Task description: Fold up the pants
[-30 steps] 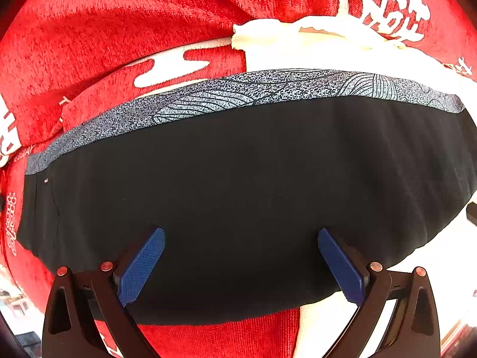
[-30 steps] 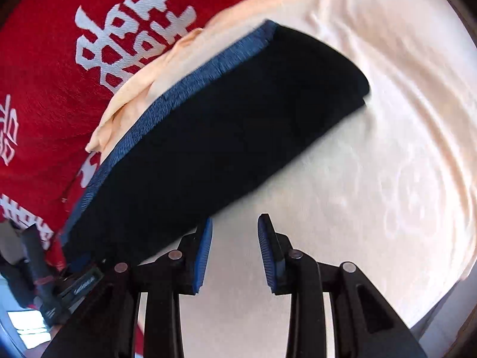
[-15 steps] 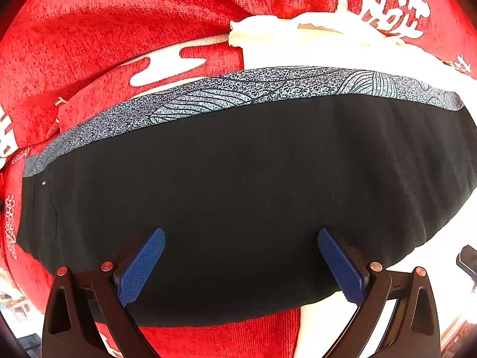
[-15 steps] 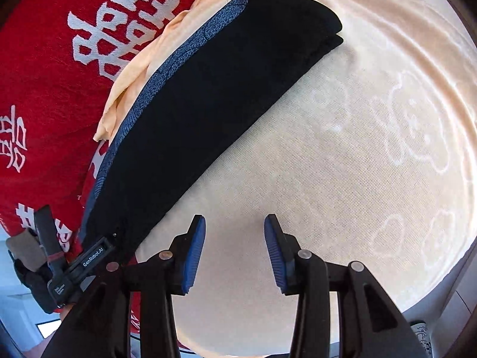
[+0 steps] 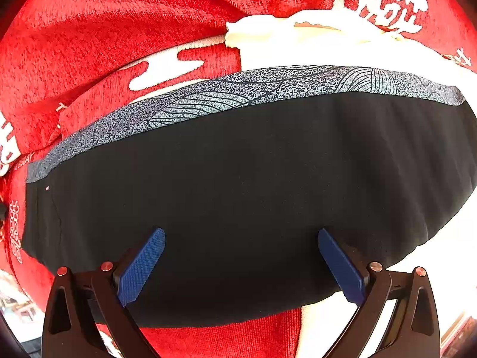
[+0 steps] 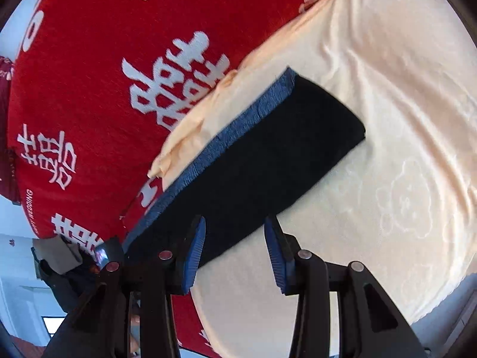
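Right gripper pulled back — pants lie folded, untouched.

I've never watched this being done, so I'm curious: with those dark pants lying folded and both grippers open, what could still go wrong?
1. The folded black pants with the patterned grey waistband straddle the red blanket with white characters and the cream bear-print blanket; that uneven seam may skew another fold.
2. The left gripper, wide open, might pinch only the top layer.
3. The right gripper, over the pants' edge, might snag the cream blanket too.
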A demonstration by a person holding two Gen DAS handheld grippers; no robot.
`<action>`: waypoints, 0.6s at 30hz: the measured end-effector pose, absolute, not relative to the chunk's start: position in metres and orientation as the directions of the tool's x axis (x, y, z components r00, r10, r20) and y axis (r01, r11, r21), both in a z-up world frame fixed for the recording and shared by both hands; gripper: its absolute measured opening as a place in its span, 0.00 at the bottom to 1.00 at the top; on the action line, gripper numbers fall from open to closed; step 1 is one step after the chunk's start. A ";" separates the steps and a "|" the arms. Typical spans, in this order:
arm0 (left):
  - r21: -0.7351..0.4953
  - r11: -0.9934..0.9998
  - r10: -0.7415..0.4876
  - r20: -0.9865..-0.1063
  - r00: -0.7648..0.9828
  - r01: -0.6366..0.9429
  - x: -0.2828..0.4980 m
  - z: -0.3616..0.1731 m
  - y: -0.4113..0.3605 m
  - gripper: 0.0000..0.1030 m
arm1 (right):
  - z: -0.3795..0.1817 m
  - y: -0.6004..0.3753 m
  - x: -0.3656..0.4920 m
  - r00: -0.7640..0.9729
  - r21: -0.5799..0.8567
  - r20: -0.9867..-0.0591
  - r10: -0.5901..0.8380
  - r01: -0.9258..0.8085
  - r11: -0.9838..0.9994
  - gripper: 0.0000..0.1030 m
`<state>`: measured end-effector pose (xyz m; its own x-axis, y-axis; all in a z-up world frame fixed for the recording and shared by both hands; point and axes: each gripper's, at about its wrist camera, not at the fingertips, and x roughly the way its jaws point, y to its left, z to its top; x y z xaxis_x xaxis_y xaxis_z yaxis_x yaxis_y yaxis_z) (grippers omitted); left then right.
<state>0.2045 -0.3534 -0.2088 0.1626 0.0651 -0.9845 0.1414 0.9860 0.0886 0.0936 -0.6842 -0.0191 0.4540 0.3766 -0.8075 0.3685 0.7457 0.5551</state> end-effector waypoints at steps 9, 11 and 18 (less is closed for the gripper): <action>0.103 0.985 0.079 -0.983 0.168 0.140 0.200 -0.208 -0.357 1.00 | -0.062 -0.727 0.108 0.467 0.605 -0.790 0.398 0.489 0.629 0.52; 0.104 0.985 0.080 -0.982 0.170 0.140 0.199 -0.208 -0.358 1.00 | -0.080 -0.731 0.103 0.466 0.621 -0.782 0.415 0.523 0.583 0.52; 0.119 0.982 0.093 -0.980 0.177 0.143 0.197 -0.204 -0.362 1.00 | -0.111 -0.750 0.093 0.499 0.639 -0.768 0.402 0.553 0.534 0.52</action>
